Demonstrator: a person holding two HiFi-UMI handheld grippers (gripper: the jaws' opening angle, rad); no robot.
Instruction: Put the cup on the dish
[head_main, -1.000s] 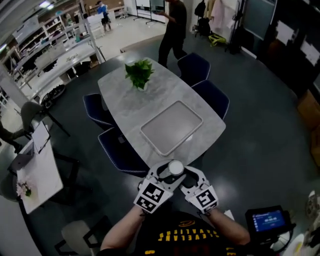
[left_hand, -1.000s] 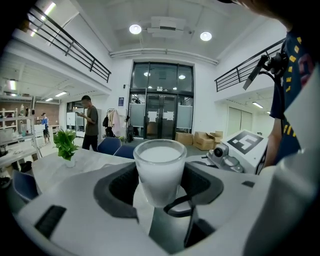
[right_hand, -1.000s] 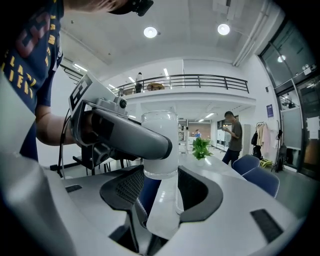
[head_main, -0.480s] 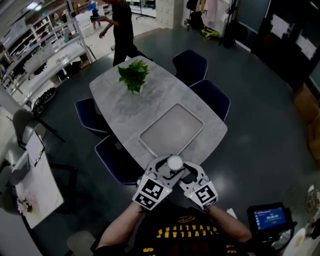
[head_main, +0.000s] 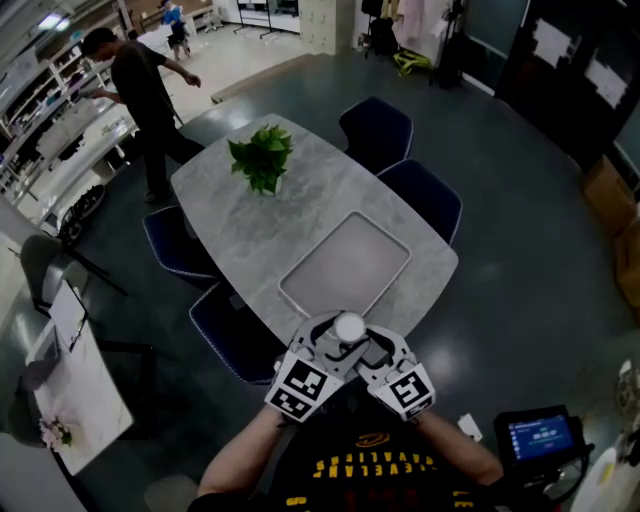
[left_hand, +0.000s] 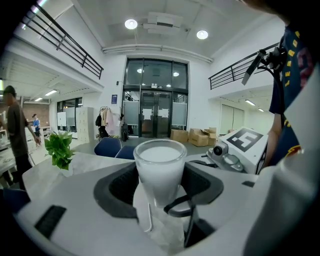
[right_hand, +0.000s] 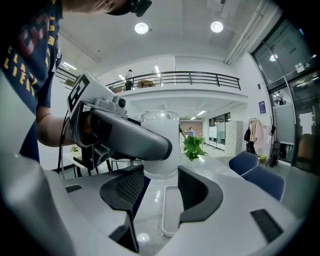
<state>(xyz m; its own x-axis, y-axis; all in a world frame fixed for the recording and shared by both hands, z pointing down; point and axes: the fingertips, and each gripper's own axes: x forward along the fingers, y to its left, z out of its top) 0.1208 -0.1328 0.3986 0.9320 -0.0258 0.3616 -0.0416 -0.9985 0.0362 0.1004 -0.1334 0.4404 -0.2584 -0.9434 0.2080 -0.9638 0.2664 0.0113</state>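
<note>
Left hand-held gripper grips the cup, right hand-held gripper gapes empty; dish lies dead ahead, 12 o'clock, on the tabletop.

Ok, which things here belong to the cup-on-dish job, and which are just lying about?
Job:
cup, clamped in the left gripper
dish, bare, on the table

Just around:
potted plant
blue chairs
person beyond the table
lit screen

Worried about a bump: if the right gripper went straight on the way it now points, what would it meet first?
The glass cup, clamped in the left gripper, stands directly off the right gripper's open jaws. How close it is, I can't tell.
</note>
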